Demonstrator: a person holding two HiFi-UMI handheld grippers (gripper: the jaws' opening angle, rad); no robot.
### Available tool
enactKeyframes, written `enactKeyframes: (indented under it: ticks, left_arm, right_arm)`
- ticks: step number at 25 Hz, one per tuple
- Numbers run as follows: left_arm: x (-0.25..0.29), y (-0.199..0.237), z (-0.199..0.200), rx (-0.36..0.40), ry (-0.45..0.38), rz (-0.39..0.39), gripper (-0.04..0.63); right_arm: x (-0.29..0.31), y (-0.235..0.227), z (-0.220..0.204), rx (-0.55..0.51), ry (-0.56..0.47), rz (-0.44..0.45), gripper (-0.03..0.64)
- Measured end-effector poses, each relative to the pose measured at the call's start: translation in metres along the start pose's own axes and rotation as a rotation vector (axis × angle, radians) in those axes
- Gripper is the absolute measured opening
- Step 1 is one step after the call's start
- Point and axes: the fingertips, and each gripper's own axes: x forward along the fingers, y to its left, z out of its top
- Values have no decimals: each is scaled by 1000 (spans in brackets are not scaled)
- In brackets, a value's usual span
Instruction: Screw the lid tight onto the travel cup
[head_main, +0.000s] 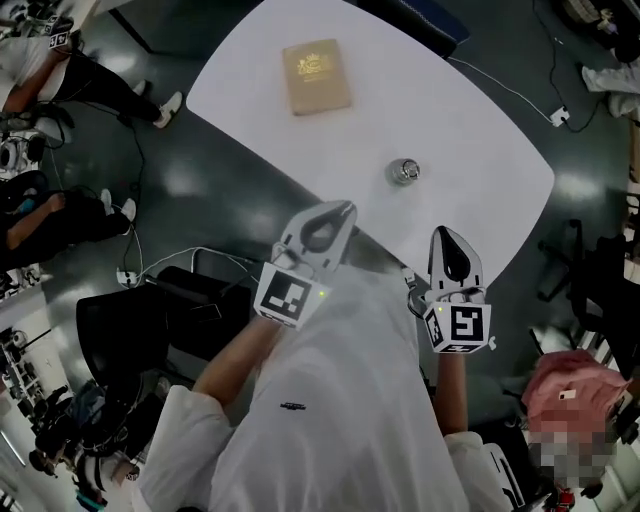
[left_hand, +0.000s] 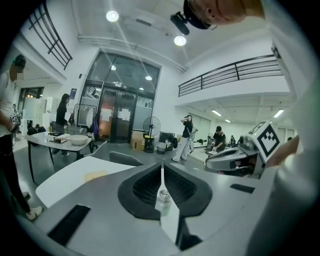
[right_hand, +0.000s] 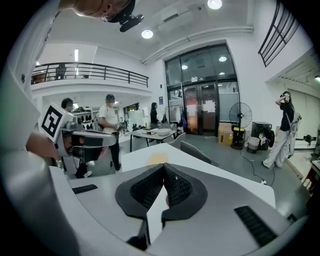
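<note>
On the table (head_main: 450, 120), the cup (head_main: 405, 171) is seen well apart from the left gripper (head_main: 345, 208) and right gripper (head_main: 446, 233), both held shut and empty. Approach is judged the step in hand; the jaws must be opened at the cup.

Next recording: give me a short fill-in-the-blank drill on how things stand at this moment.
1. The left gripper and the right gripper both have their jaws ____.
2. The travel cup is held by ____ gripper.
3. On the white table, the tan box lies ____ from the person than the cup.

Missing words: shut; neither; farther.
</note>
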Motion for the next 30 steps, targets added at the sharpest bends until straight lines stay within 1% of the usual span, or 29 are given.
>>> enactKeyframes:
  ticks: [5,9,11,14,18,19,21,25,30]
  left_arm:
    - [25,0,-29,18,50,-21,5]
    - [50,-3,-46,57,71,-58,5]
    - [65,-1,-57,68,78,-62,6]
    - [86,3,-77,57,92,-55,6]
    - [108,13,-100,76,111,-60,8]
    - [112,14,-106,76,119,-67,22]
    - [120,15,-120,74,135,-83,108]
    - [136,18,-151,108,178,-111,175]
    - [156,15,-187,146,215,-194,309]
  right_arm:
    - [27,-16,-11,-24,33,48,-2]
    - [49,-27,-19,-36,65,91,-2]
    - [60,-32,-25,-44,79,113,-2]
    - [76,-40,-33,-57,97,144,-2]
    - [96,-41,-39,-89,110,188,-2]
    - [100,-41,-42,-98,116,200,-2]
    - [109,-41,-47,-115,131,224,-2]
    - [128,-46,-58,-145,155,252,-2]
    - [148,-46,-68,-180,189,278,0]
